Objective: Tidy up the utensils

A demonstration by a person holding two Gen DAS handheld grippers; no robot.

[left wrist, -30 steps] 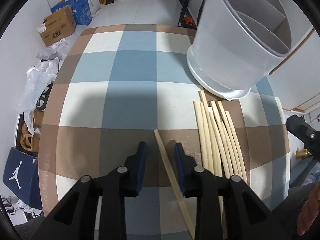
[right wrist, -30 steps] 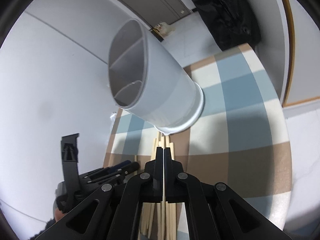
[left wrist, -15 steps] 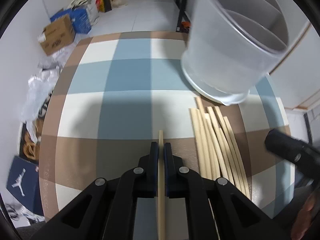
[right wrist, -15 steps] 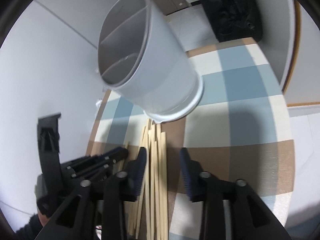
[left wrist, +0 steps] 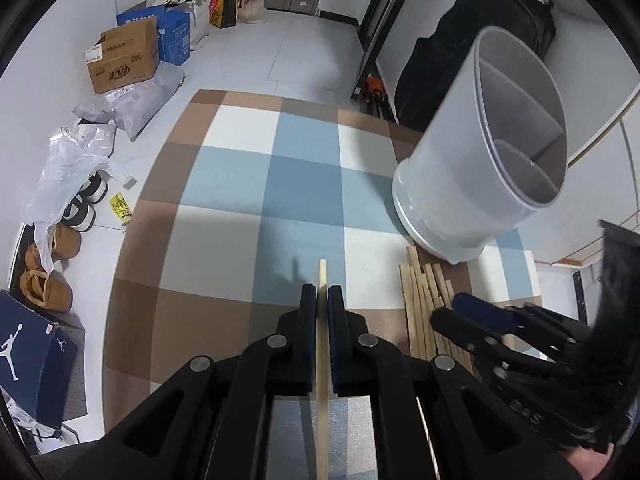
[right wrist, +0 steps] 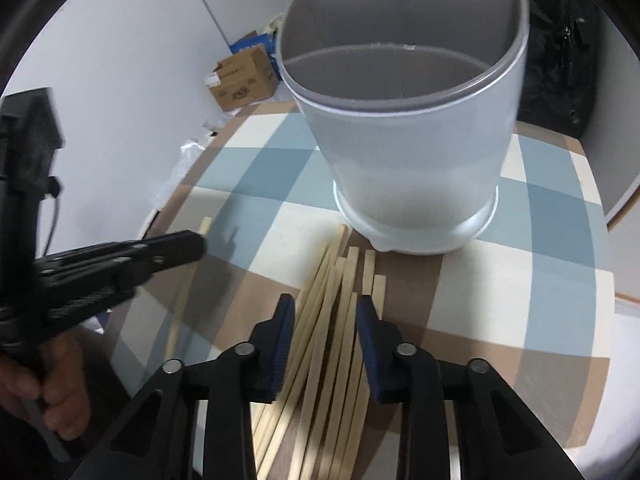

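My left gripper (left wrist: 322, 292) is shut on a single pale wooden chopstick (left wrist: 322, 274), whose tip pokes out ahead of the fingers above the checked tablecloth. The same chopstick (right wrist: 176, 320) hangs from the left gripper (right wrist: 196, 244) in the right wrist view. A loose pile of several chopsticks (right wrist: 340, 276) lies just in front of the white divided utensil holder (right wrist: 412, 168). My right gripper (right wrist: 326, 308) hovers over that pile, its jaws closing with several sticks between the pads, which are not pressing on them. From the left wrist view the right gripper (left wrist: 468, 310) is over the pile (left wrist: 420, 300), below the holder (left wrist: 460, 184).
The table edge (left wrist: 132, 264) drops to a floor with cardboard boxes (left wrist: 120, 60), plastic bags (left wrist: 72, 168), shoes and a blue shoebox (left wrist: 32, 352). A black bag (left wrist: 500, 40) stands behind the holder. A person's hand (right wrist: 60, 400) grips the left tool.
My left gripper closed on the single chopstick and raised it off the cloth. My right gripper went from shut to open, swung over the pile and is now narrower.
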